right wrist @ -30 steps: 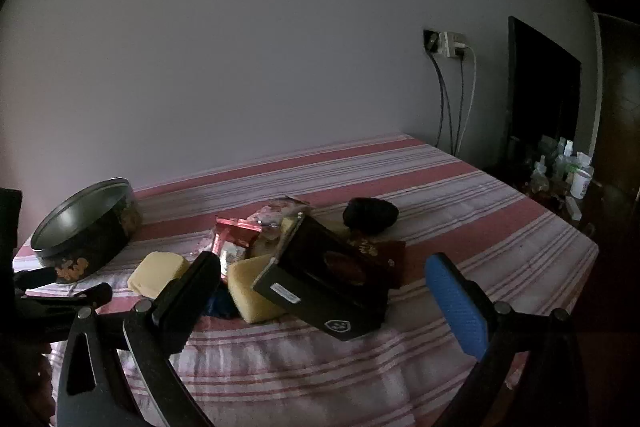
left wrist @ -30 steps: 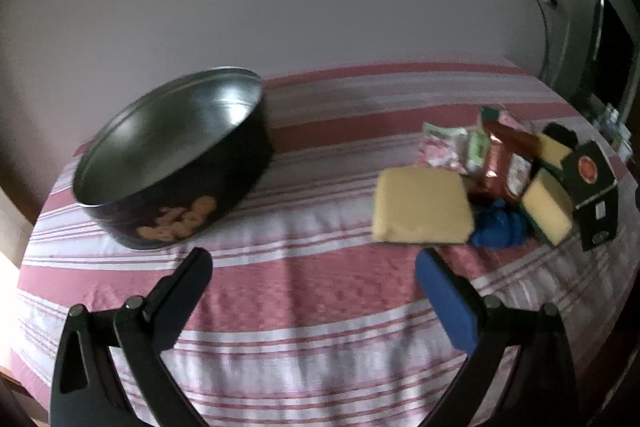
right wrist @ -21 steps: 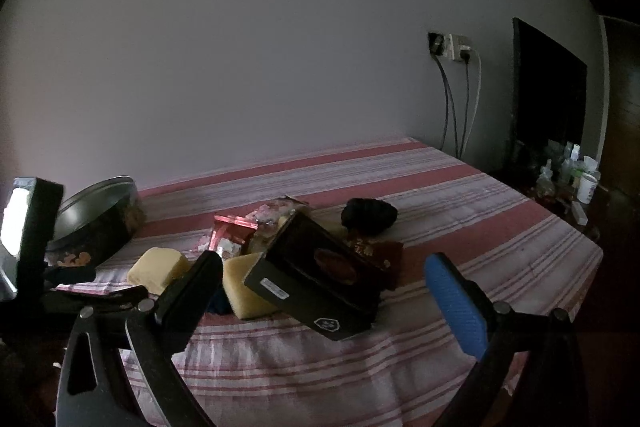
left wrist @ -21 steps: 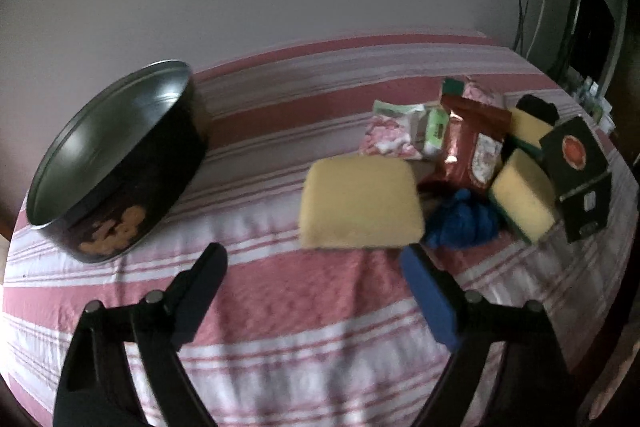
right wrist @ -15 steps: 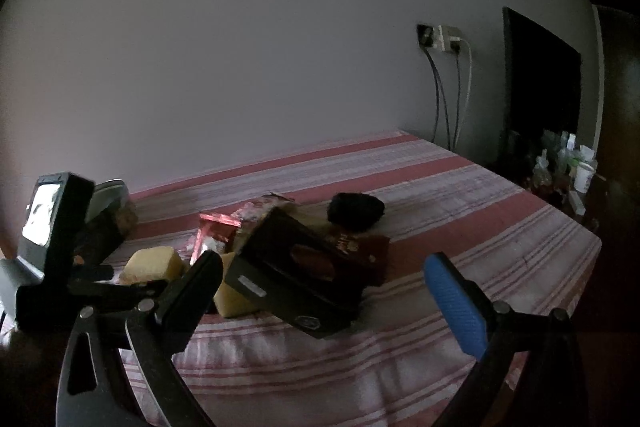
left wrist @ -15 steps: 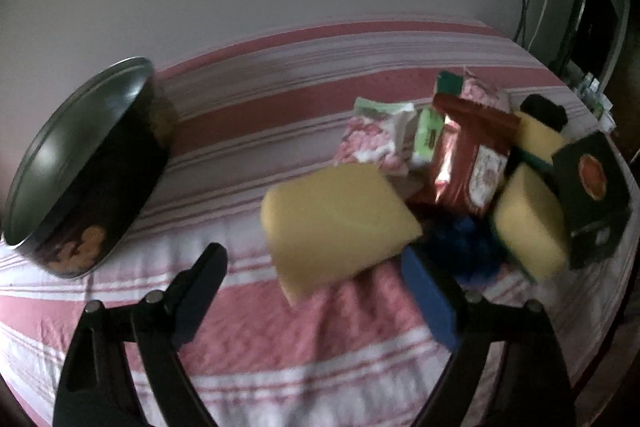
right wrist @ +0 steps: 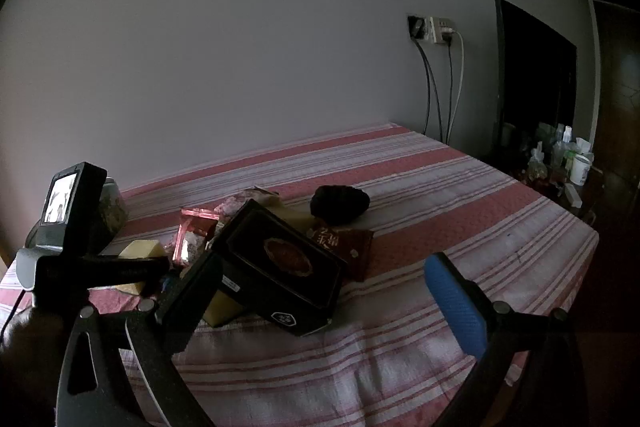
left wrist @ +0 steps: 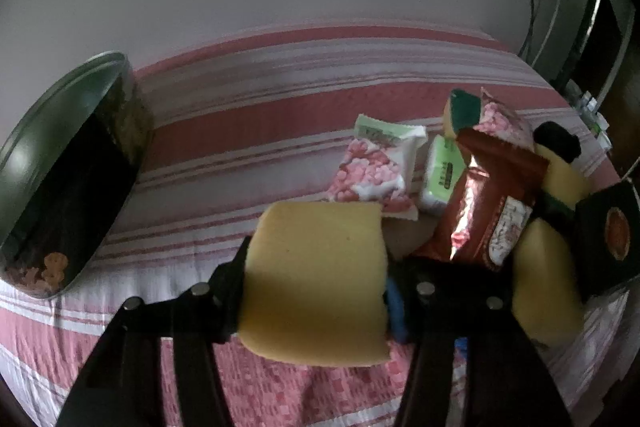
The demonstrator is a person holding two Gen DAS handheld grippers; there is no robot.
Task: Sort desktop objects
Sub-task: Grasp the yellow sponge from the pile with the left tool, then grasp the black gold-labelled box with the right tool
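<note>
Far left on the striped pink tablecloth (left wrist: 248, 115) sits a round metal tin (left wrist: 68, 163) with cookie pictures on its dark side, tipped so its shiny inside faces the room. Next along, the left gripper (left wrist: 316, 287) has its two fingers pressed against the sides of a yellow sponge (left wrist: 316, 283), which sits squarely between them at the near edge of the pile. Whether the sponge is off the cloth I can't tell. Just behind it lie a pink-and-white snack packet (left wrist: 376, 167) and a green tissue pack (left wrist: 442, 173), then a shiny red foil bag (left wrist: 492, 195) leaning over a second yellow sponge (left wrist: 546, 287). A black box with an orange emblem (right wrist: 280, 263) rests tilted on that heap, with a dark lumpy object (right wrist: 340, 201) on the cloth just beyond. To the right, the right gripper (right wrist: 324, 299) hangs over the cloth near the black box, its black and blue fingers spread wide apart around nothing.
</note>
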